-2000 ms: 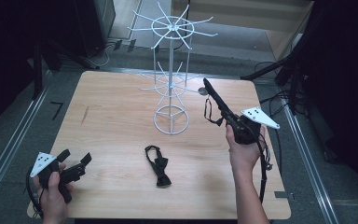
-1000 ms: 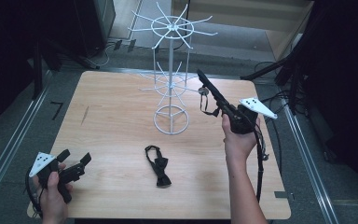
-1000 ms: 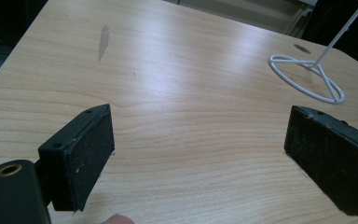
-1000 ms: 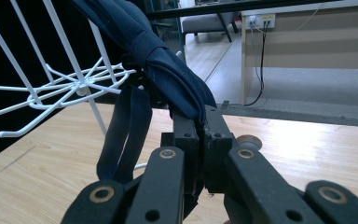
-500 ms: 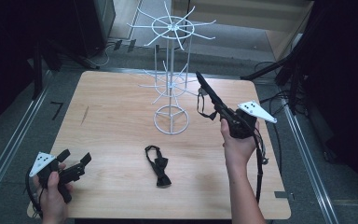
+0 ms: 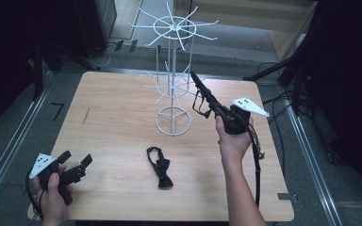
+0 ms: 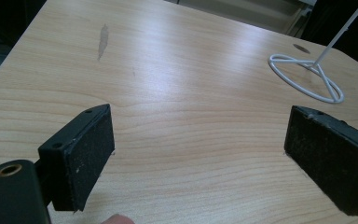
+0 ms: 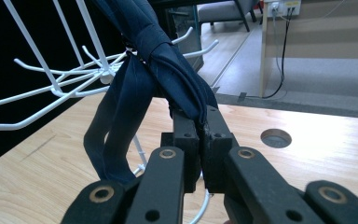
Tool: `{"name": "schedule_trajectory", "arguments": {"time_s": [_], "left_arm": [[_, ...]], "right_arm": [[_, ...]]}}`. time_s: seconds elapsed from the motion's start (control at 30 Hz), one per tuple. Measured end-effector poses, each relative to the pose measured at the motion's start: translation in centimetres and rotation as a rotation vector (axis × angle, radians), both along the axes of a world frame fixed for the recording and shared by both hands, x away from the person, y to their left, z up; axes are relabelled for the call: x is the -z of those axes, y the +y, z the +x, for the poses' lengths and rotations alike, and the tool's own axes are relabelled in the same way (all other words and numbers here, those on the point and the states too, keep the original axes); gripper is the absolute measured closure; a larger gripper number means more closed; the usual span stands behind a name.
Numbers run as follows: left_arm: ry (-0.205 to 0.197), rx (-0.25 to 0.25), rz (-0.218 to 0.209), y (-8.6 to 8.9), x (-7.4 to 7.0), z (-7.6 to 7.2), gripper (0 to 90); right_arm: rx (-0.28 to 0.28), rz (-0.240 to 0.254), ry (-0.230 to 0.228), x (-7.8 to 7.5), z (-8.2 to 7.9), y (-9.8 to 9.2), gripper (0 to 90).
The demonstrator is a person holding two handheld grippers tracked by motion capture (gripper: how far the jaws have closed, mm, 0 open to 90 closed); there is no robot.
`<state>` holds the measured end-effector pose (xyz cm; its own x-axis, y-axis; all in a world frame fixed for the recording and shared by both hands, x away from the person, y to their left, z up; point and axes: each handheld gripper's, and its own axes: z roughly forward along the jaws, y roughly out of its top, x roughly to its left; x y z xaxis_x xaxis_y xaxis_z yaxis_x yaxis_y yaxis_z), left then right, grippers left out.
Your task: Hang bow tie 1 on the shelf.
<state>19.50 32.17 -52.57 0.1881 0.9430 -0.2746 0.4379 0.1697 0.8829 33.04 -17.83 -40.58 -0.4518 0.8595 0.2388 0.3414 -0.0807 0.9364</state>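
Right tongs (image 8: pixel 200 128) clenched on dark navy fabric bow tie (image 8: pixel 168 60), raised beside lower hooks of white wire display stand (image 6: pixel 173 89). Left tongs (image 7: pixel 205 158) released, low over light wooden desk (image 6: pixel 118 122). Second black bow tie (image 6: pixel 159 168) flat on desk.

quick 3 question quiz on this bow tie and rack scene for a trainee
1. True or false: the left tongs are clamped on a bow tie.
2. What do the right tongs grip? A) a dark bow tie B) the white wire rack C) a cable
3. Where does the second bow tie lie?

Key: 1. False, they are open and empty above the table. 2. A. 3. Flat on the table, in front of the rack's ring base, between the two hands.
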Motion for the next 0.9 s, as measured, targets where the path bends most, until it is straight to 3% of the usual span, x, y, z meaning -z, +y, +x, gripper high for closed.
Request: {"name": "schedule_trajectory", "arguments": {"time_s": [0.47,0.6,0.9], "left_arm": [[0.001,-0.001,0.002,0.0,0.0,0.0,9.2],[-0.001,-0.001,-0.001,0.0,0.0,0.0,9.2],[-0.001,0.001,-0.002,0.0,0.0,0.0,9.2]], "right_arm": [[-0.008,-0.022,0.06,2.1,1.1,0.9,87.7],[-0.002,-0.003,0.086,3.0,1.4,0.9,87.7],[-0.038,-0.011,0.107,4.1,1.7,1.8,86.6]]}}
